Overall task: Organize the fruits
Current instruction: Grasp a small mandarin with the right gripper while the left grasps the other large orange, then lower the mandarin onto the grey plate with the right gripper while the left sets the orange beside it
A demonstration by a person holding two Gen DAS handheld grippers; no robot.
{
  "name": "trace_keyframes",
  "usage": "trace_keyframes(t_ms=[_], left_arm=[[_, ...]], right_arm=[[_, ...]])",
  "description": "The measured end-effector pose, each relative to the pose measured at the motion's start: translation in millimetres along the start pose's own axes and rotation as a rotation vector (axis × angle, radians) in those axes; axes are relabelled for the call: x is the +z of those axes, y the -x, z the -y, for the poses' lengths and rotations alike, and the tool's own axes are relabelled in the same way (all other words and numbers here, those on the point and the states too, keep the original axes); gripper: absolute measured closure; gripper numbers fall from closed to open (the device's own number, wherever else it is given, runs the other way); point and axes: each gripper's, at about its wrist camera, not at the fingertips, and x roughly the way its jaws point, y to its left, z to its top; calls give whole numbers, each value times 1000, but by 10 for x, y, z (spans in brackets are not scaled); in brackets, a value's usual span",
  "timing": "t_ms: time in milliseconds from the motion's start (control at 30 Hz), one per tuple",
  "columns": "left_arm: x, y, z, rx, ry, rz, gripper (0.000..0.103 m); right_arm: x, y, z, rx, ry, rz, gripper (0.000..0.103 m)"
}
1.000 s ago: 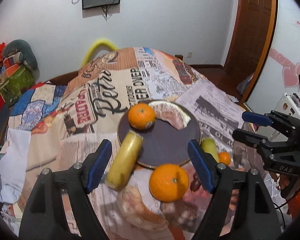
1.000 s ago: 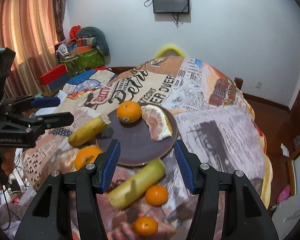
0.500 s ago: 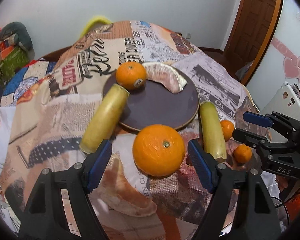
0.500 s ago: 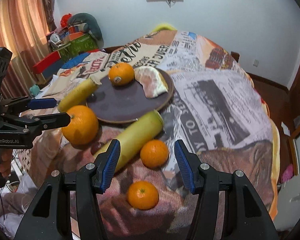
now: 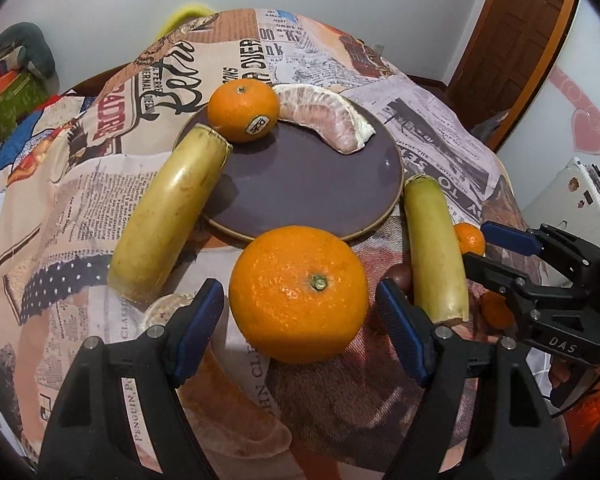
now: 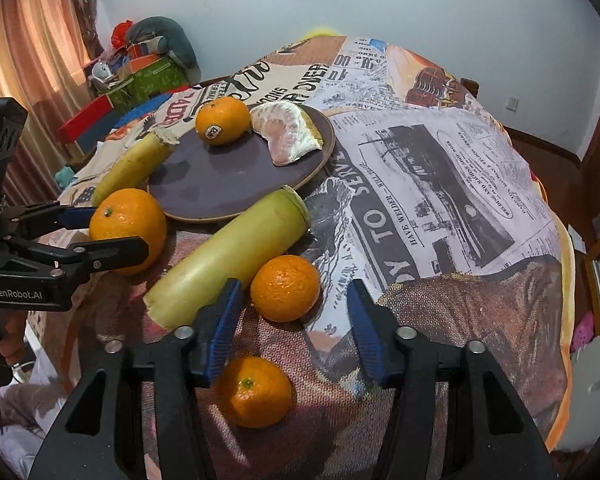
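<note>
A dark round plate (image 5: 300, 184) (image 6: 228, 176) holds a stickered orange (image 5: 243, 111) (image 6: 222, 121) and a peeled pomelo wedge (image 5: 326, 116) (image 6: 288, 132). My left gripper (image 5: 300, 320) (image 6: 100, 232) is open, its jaws on either side of a big orange (image 5: 299, 294) (image 6: 129, 230) in front of the plate, apart from it. My right gripper (image 6: 294, 312) (image 5: 496, 248) is open around a small orange (image 6: 285, 288) (image 5: 470, 238). A second small orange (image 6: 255, 392) lies below its fingers. Yellow-green banana pieces lie left (image 5: 170, 212) (image 6: 130, 166) and right (image 5: 434, 248) (image 6: 228, 252) of the plate.
The table wears a newspaper-print cloth (image 6: 440, 168). A peeled pomelo piece (image 5: 228, 412) lies under my left gripper. A dark small fruit (image 5: 398, 278) sits beside the right banana piece. Boxes and clutter (image 6: 140, 76) stand at the far left; a wooden door (image 5: 512, 44) at the right.
Both grippers have dropped and moved in toward the table. The big orange now sits between my left jaws, and the small orange between my right jaws. No fruit has moved.
</note>
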Motion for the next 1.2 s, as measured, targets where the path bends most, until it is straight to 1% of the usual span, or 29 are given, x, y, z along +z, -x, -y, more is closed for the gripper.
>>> trace_keyframes(t_ms=[133,200,300,333,367,533,667,900,1200], left_arm=[[-1,-30,-23,0,14,6,25],[1,-26,-30,-7,20,14,25],[6,1,-33,-2,24,35,30],[6,5,-30,-8,23,36,34],[7,11,-22,-11,21,36,34],[16,31,1,-1,13,34,34],[21,84,-16,-26,24,33,35],[89,219,-15,-11,19,73,35],[306,306,-4,-10,11,123,35]], right_arm=[[22,-29,21,27,-1,-1,62],[15,-24,23,52,-2,0,69],[17,-17,-7,49,7,3,69],[16,-17,-9,49,6,3,69],[14,-15,-4,50,1,4,70],[23,24,1,47,-9,11,70],[52,83,26,50,-16,26,70],[169,191,30,35,-7,67,70],[368,234,17,42,8,119,70]])
